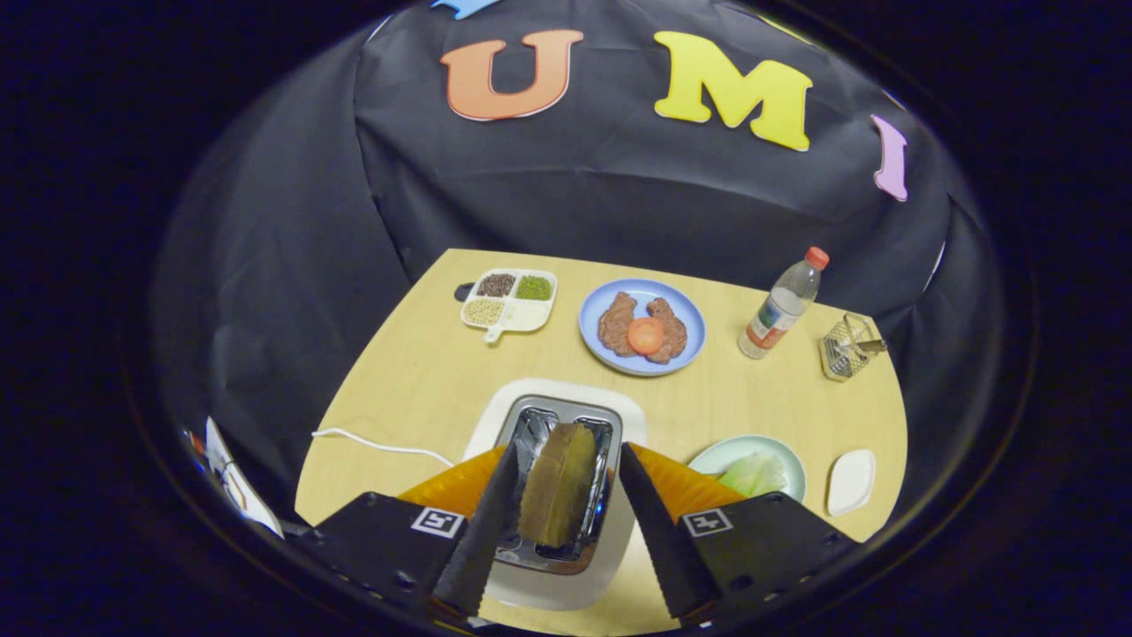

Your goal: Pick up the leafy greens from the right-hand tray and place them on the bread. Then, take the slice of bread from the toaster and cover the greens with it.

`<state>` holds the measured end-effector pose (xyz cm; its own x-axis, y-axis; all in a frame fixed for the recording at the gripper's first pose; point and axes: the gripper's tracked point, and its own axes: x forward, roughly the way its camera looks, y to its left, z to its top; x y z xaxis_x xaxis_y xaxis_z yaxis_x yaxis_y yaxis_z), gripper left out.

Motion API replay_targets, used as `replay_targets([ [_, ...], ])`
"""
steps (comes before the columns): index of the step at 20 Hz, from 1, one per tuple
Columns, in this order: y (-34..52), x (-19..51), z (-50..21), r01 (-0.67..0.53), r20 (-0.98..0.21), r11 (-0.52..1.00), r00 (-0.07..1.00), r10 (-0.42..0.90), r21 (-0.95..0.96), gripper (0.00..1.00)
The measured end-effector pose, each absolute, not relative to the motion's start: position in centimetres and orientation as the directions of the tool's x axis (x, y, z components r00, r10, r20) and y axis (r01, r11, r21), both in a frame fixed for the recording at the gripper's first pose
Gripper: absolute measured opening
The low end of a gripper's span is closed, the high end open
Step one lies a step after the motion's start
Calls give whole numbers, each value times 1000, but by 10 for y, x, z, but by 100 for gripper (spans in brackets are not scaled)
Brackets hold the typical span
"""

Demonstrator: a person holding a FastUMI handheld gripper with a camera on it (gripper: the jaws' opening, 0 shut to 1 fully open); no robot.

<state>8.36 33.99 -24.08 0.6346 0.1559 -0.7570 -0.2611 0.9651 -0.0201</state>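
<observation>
Gripper view: gripper (pixel 559 504) open over toaster (pixel 557 495), fingers straddling the bread (pixel 559 482) standing in the slot, not touching it. Greens (pixel 752 473) lie on the plate (pixel 707 460) to the right. To grab bread: centre, descend straight, close on its flat faces, lift vertically clear of slot.

Bread slice (pixel 559 485) stands in the toaster (pixel 559 495) between the parted tongs (pixel 561 500); plate (pixel 643 326) beyond.

blue plate (pixel 598 311); brown bread slice (pixel 557 485)
</observation>
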Motion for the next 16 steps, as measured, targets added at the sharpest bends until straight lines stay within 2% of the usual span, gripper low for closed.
replay_targets([
  [3, 339, 83, -248, -197, -783, 980, 615, 90, -42, 70],
  [10, 345, 83, -265, -196, -825, 981, 555, 102, -11, 64],
  [16, 344, 74, -265, -202, -837, 979, 534, 120, 12, 35],
])
